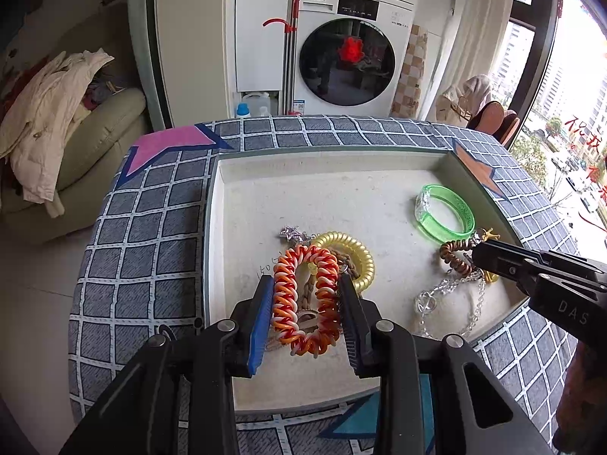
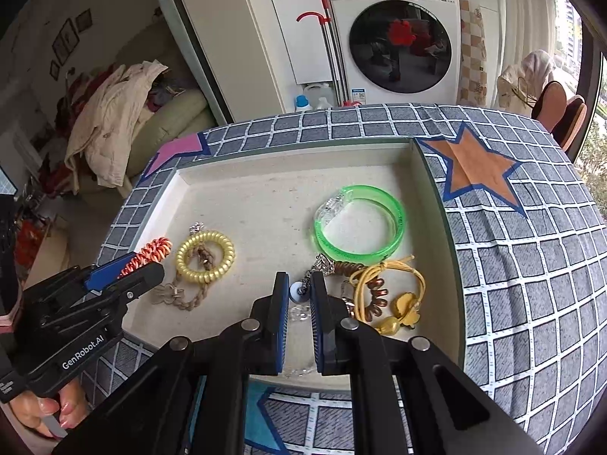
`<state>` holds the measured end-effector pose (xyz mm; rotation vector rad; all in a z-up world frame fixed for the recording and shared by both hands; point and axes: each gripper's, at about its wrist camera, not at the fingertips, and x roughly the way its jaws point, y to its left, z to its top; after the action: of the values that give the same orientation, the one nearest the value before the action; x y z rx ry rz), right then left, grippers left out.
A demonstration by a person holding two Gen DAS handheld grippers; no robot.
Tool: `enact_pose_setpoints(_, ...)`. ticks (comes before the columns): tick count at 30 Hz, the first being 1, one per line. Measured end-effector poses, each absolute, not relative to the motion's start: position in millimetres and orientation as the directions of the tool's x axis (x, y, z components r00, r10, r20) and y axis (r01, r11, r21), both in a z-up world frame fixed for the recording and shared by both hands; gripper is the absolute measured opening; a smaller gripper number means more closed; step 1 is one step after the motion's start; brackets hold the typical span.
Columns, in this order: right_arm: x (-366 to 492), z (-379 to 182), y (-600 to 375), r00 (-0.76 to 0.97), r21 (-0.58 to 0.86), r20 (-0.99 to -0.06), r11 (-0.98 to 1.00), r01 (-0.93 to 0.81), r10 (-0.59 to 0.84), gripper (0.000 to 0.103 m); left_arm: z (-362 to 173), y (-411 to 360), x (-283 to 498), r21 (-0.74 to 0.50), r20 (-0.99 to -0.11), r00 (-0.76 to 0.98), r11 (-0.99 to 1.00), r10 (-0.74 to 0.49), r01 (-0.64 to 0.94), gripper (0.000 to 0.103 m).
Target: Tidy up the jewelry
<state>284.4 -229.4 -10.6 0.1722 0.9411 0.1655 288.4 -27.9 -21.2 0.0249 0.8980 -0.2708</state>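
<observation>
The left gripper [image 1: 305, 303] has its fingers partway apart, pressed on either side of an orange-and-white coil band [image 1: 305, 299], which sits in a shallow white tray [image 1: 265, 197]. Under the band lies a brown braided cord [image 1: 309, 290]; just behind are a yellow coil band [image 1: 356, 254] and a silver star charm [image 1: 290, 233].

The right gripper [image 2: 299, 295] has its fingers nearly together, pinching a clear bead chain [image 2: 299, 314] with a blue-white bead [image 2: 297, 291] at the tips. Crowding its right side are a brown coil band [image 2: 373, 292] and a yellow cord with gold pendants [image 2: 398, 303]. A green bangle [image 2: 360, 227] lies further back, apart from the rest.

The tray rests on a table under a grey checked cloth [image 2: 531, 284] with orange [image 2: 478, 167], pink [image 2: 178, 149] and blue stars.

The left gripper's body reads "GenRobot.AI"; the right one's shows "DAS". Beyond the table stands a Panasonic washer [image 1: 349, 49], a red-handled mop [image 1: 290, 57] beside it, and a sofa [image 1: 95, 140] piled with clothes.
</observation>
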Motion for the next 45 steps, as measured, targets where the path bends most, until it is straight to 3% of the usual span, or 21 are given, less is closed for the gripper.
enact_pose_setpoints(14,300,-36,-221,0.557,0.166,-0.814,0.985,-0.051,0.166,0.012,-43,-44,303,-0.018,-0.8,0.58,0.974,-0.151,0.227,0.054)
enact_pose_setpoints(17,302,-39,-223,0.554,0.177,-0.815,0.983,-0.044,0.171,0.013,-46,-43,304,-0.001,-0.799,0.587,0.977,-0.13,0.214,0.063)
enact_pose_setpoints(21,302,-37,-224,0.547,0.182,-0.818,0.982,-0.044,0.176,0.014,-45,-42,301,-0.007,-0.796,0.59,0.977,-0.135,0.214,0.063)
enact_pose_setpoints(23,301,-34,-226,0.547,0.192,-0.817,0.98,-0.041,0.183,0.021,-43,-42,299,-0.003,-0.792,0.596,0.977,-0.134,0.214,0.063)
enact_pose_setpoints(25,298,-31,-228,0.555,0.21,-0.808,0.977,-0.039,0.196,0.047,-41,-42,297,0.001,-0.788,0.601,0.977,-0.131,0.215,0.063)
enact_pose_setpoints(26,296,-28,-229,0.564,0.214,-0.802,0.976,-0.037,0.197,0.051,-40,-43,296,-0.001,-0.787,0.602,0.976,-0.135,0.217,0.063)
enact_pose_setpoints(31,287,-16,-232,0.584,0.238,-0.782,0.97,-0.043,0.218,0.058,-34,-47,290,-0.003,-0.786,0.601,0.972,-0.147,0.234,0.064)
enact_pose_setpoints(33,282,-11,-234,0.595,0.248,-0.772,0.968,-0.04,0.223,0.062,-29,-47,286,0.002,-0.775,0.616,0.974,-0.142,0.227,0.087)
enact_pose_setpoints(34,280,-9,-236,0.601,0.25,-0.768,0.967,-0.038,0.222,0.064,-26,-47,284,0.006,-0.765,0.629,0.975,-0.139,0.222,0.089)
enact_pose_setpoints(44,260,-5,-248,0.598,0.244,-0.775,0.97,-0.015,0.205,0.072,-14,-42,275,-0.015,-0.766,0.624,0.974,-0.156,0.226,0.09)
enact_pose_setpoints(45,259,-6,-249,0.596,0.245,-0.777,0.97,-0.015,0.205,0.073,-13,-41,274,-0.015,-0.766,0.624,0.975,-0.155,0.223,0.103)
